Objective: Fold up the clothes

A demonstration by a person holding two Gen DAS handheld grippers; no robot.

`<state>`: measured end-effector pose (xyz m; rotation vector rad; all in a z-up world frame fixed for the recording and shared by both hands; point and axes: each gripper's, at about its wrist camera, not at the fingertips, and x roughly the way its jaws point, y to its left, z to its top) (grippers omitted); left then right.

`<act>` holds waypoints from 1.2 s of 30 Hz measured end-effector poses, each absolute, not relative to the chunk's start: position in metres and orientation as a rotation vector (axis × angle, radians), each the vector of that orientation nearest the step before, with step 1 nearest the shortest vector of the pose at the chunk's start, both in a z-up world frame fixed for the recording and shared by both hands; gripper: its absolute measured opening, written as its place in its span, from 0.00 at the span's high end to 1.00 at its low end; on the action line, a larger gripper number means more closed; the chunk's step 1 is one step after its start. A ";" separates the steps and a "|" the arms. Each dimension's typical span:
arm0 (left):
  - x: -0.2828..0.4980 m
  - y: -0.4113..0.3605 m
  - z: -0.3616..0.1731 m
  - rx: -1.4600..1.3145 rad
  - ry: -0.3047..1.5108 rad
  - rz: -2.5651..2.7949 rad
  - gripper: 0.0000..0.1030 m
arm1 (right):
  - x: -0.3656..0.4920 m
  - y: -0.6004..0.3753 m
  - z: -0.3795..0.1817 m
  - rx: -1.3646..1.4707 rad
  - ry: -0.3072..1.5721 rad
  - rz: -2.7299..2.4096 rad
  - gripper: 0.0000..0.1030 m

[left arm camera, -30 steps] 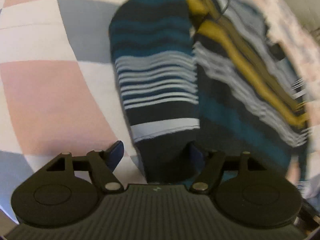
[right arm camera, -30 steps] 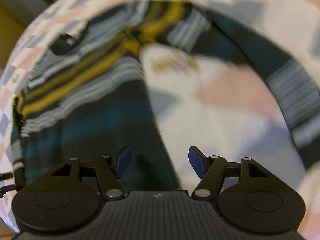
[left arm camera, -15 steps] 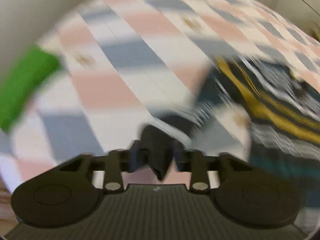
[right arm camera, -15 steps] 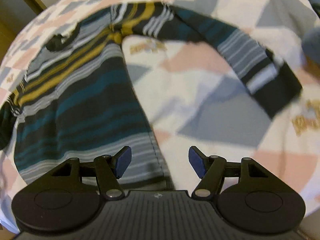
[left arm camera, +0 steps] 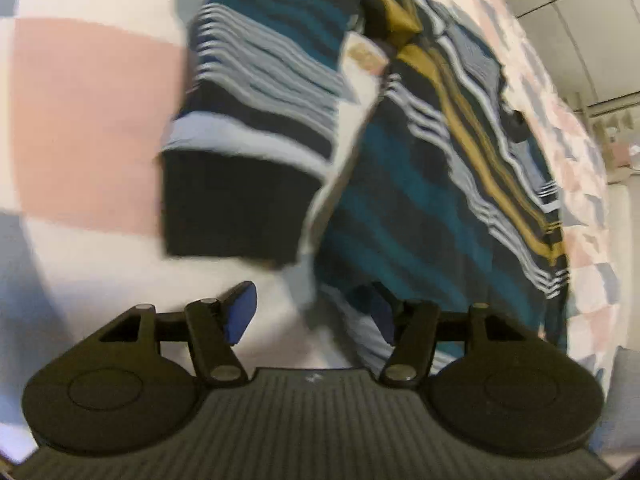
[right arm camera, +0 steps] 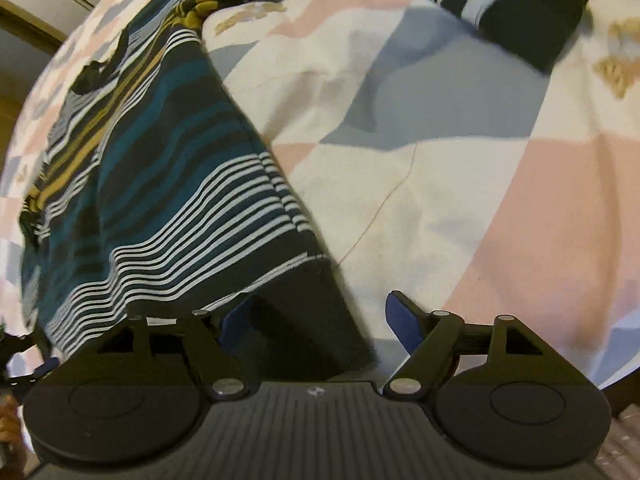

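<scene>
1. Left wrist view: striped sweater (left arm camera: 420,184) spread over a patchwork bedspread (left arm camera: 88,120), one sleeve (left arm camera: 256,120) lying just beside the body with its dark cuff toward the camera.
2. Left gripper (left arm camera: 310,312) with fingers spread apart, clamped on nothing; right fingertip over the striped hem, left fingertip over bare bedspread, touching or merely above cannot be told.
3. Right wrist view: same sweater (right arm camera: 160,160) filling the left half, its dark bottom band running down toward the tool; far sleeve cuff (right arm camera: 532,20) lying well apart at upper right on the bedspread (right arm camera: 440,160).
4. Right gripper (right arm camera: 320,320) also spread wide, the sweater's bottom corner lying between its fingers, not pinched.
5. Step in hand, by judgement: early in the fold, garment laid out flat, both tools poised at the bottom edge for a grasp; no fold yet visible in the body.
6. Next move probably calls for: closing on the hem corners on both sides, gripping both layers of cloth, then lifting evenly and carrying the hem up toward the collar.
7. Risk: catching the bedspread with the knit, or pulling unevenly and skewing the fold.
</scene>
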<state>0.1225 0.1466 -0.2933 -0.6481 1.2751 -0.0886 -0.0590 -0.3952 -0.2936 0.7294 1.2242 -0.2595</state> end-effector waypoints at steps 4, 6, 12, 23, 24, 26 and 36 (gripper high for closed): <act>0.127 0.115 -0.306 -0.562 1.247 -0.099 0.27 | -0.061 -0.395 -0.300 0.756 1.207 -0.240 0.25; 0.130 0.102 -0.309 -0.573 1.238 -0.122 0.45 | -0.060 -0.396 -0.303 0.792 1.187 -0.208 0.34; 0.124 0.111 -0.228 -0.670 1.148 -0.198 0.92 | -0.047 -0.392 -0.284 0.860 1.207 -0.094 0.93; 0.090 0.124 -0.212 -0.529 1.235 -0.039 0.74 | -0.042 -0.442 -0.240 0.750 1.383 -0.349 0.82; 0.085 0.124 -0.231 -0.578 1.249 -0.047 0.72 | -0.040 -0.440 -0.247 0.688 1.390 -0.377 0.77; 0.076 0.122 -0.261 -0.665 1.256 -0.044 0.57 | -0.045 -0.432 -0.257 0.734 1.354 -0.317 0.56; 0.093 0.096 -0.303 -0.677 1.238 -0.066 0.77 | -0.060 -0.394 -0.299 0.783 1.274 -0.128 0.62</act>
